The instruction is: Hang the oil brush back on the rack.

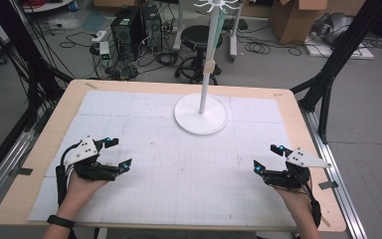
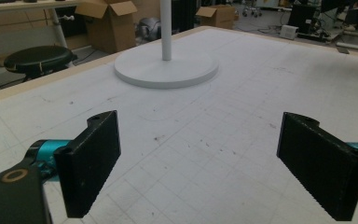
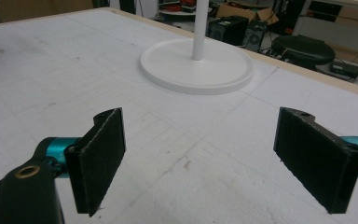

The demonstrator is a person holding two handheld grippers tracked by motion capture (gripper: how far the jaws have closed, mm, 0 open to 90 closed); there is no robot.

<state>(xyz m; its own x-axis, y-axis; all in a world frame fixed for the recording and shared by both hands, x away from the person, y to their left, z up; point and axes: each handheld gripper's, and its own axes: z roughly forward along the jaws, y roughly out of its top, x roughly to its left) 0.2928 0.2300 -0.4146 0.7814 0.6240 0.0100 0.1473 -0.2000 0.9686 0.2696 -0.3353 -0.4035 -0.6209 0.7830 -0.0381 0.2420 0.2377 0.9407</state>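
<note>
The high view looks forward and down from above the person's side, taking in the whole desk (image 1: pixel 40 149) and the floor beyond. Each gripper view sits low and close over the desk, looking along its own wide-apart jaws — all three views share the white stand (image 1: pixel 201 113) (image 2: pixel 166 70) (image 3: pixel 196 65), seen from opposite sides by the gripper views.

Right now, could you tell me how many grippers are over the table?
2. The left gripper is near the table's front left, the right gripper near its front right. Both have jaws spread and hold nothing, facing the white stand.
</note>
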